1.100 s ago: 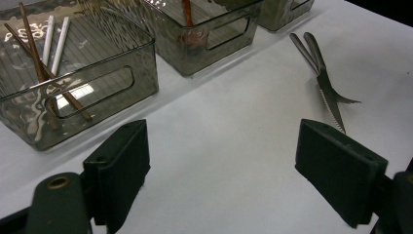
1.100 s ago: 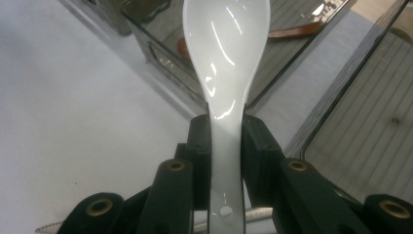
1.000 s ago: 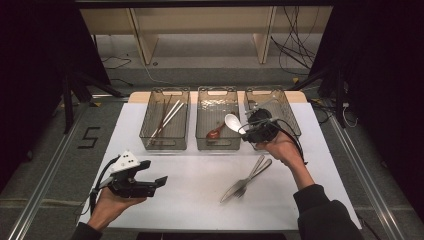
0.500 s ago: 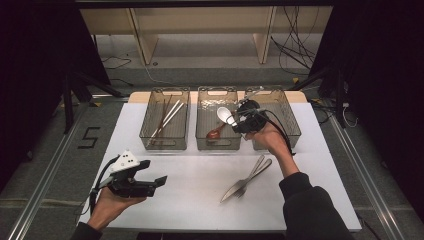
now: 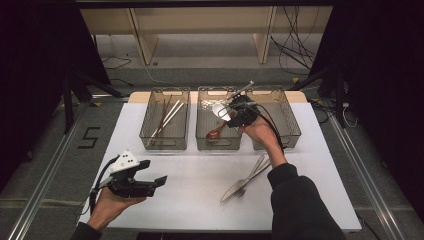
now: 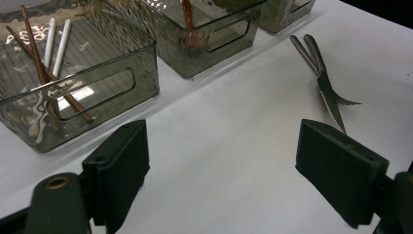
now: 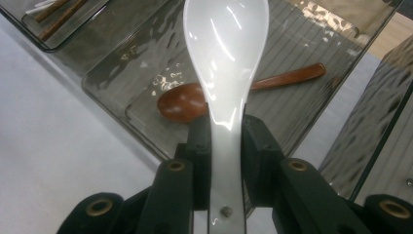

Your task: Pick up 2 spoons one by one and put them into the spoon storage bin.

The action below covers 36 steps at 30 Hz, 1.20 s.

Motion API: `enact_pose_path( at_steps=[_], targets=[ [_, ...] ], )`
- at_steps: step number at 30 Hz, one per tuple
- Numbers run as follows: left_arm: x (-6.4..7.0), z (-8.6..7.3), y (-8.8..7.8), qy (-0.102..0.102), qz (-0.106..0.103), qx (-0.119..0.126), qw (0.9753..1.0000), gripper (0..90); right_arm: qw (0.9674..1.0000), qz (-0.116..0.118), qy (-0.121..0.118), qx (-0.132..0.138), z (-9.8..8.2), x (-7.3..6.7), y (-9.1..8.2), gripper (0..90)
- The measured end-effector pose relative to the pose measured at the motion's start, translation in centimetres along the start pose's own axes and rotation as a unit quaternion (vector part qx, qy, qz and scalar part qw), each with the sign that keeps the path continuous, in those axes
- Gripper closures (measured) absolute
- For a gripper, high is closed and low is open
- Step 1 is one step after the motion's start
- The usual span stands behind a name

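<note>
My right gripper [image 5: 234, 113] [image 7: 226, 146] is shut on the handle of a white ceramic spoon [image 7: 225, 58] [image 5: 221, 111], whose bowl hangs over the middle clear bin [image 5: 216, 145] [image 7: 122, 68]. A brown wooden spoon [image 7: 187, 101] [image 5: 216, 132] lies inside that bin. My left gripper [image 5: 155, 183] [image 6: 238, 175] rests open near the table's front left, jaws wide apart with nothing between them. A metal fork and knife [image 5: 247, 177] [image 6: 324, 90] lie crossed on the white tabletop, right of centre.
The left bin [image 5: 165, 142] [image 6: 97, 92] holds brown and white chopsticks [image 5: 167, 116] [image 6: 46, 53]. The right bin [image 5: 277, 137] stands beside the right hand. Cables trail from both grippers. The white table [image 5: 200, 175] ends at dark floor on all sides.
My right gripper has carried the white spoon leftward and farther back, from beside the right bin to over the middle bin. The left gripper has stayed put.
</note>
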<state>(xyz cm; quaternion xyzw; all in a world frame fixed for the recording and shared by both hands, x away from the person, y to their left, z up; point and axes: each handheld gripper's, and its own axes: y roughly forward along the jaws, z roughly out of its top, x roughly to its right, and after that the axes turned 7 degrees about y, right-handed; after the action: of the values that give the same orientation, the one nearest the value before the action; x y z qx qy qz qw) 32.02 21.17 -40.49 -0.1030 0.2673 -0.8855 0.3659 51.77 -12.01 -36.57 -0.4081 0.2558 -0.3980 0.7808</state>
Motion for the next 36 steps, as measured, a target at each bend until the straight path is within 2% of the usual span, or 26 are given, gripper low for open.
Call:
enact_pose_path(
  at_steps=[9, 17, 19, 22, 25, 30, 36],
  targets=[
    [0.1, 0.0, 0.1, 0.001, 0.000, 0.000, 1.0000, 19.1, 0.9999, -0.004, -0.002, -0.010, 1.2, -0.3, 1.3, 76.0],
    [0.1, 0.0, 0.2, 0.003, -0.005, -0.004, 1.0000, 18.8, 0.9994, -0.018, 0.004, -0.030, 1.7, -0.9, 3.0, 75.6],
    [0.1, -0.1, 0.2, 0.003, -0.005, -0.004, 1.0000, 18.7, 0.9991, -0.023, 0.000, -0.035, 1.7, -0.9, 3.4, 74.4],
    [0.1, -0.1, 0.2, 0.002, -0.005, -0.004, 1.0000, 18.5, 0.9988, -0.026, -0.003, -0.040, 1.7, -1.2, 3.8, 64.7],
    [0.1, 0.0, 0.1, 0.002, -0.005, -0.004, 1.0000, 18.4, 0.9991, -0.017, -0.002, -0.039, 1.7, -1.2, 3.6, 57.0],
    [0.1, 0.0, 0.2, -0.001, -0.005, -0.002, 1.0000, 18.1, 0.9997, -0.004, 0.004, -0.022, 1.2, -0.7, 2.4, 51.1],
    [0.0, -0.1, 0.2, -0.002, -0.003, -0.002, 1.0000, 18.0, 0.9995, 0.030, -0.003, 0.002, -0.8, -0.2, 0.1, 42.6]
  ],
)
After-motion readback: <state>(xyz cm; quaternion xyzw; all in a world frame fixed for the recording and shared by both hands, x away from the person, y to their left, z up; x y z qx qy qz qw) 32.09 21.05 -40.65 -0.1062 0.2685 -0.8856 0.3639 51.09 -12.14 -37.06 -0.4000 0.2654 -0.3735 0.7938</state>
